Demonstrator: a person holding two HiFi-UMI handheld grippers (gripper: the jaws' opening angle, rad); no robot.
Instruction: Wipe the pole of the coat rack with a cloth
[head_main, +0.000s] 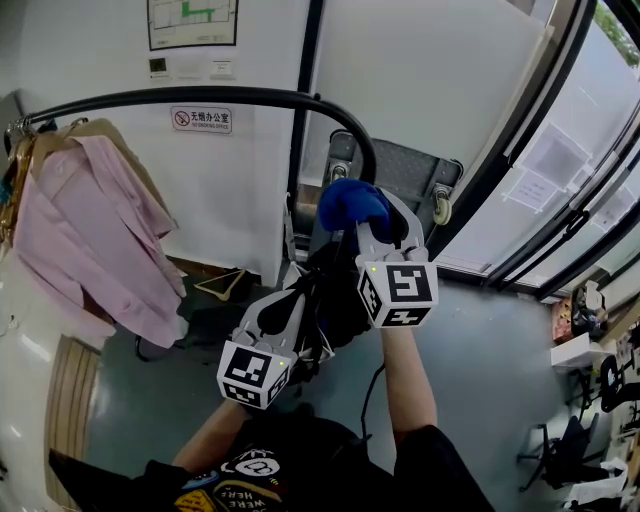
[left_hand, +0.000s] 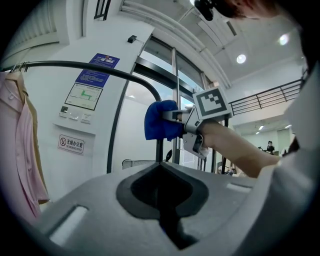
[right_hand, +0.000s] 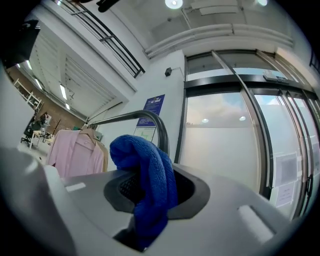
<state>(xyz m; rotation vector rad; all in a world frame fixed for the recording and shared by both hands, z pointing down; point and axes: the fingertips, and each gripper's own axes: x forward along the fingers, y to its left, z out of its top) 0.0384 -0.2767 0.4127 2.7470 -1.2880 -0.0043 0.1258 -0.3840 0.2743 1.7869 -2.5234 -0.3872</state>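
Where legible, recorded first: wall sign (head_main: 200, 119) with a red no-smoking ring, lettered "无烟办公室 / NO SMOKING OFFICE". Above it, a framed floor-plan sheet (head_main: 192, 22) with green marks, print too small to read. In the left gripper view, a blue-headed notice (left_hand: 97, 70) higher on the same wall, likewise unreadable.

Right claw (head_main: 383, 228): grey moulded plastic. Grips the blue cloth (head_main: 350, 203) between its jaws and holds it against the coat rack pole (head_main: 250, 97) just under the bend. Blue cloth: looped, knit-like pile, bunched into a rounded wad that droops over the jaw recess.

Coat rack pole: smooth black round tube. Runs level along the wall, then curves down.

Left claw (head_main: 300, 290): same grey plastic, jaws together with nothing between. Sits lower than the right claw and near it.

Black-and-white square markers on each claw's cube.

Pink shirt (head_main: 90, 235) of soft woven fabric. Hangs on a wooden hanger (head_main: 100, 128) at the pole's left end, well apart from the blue cloth.
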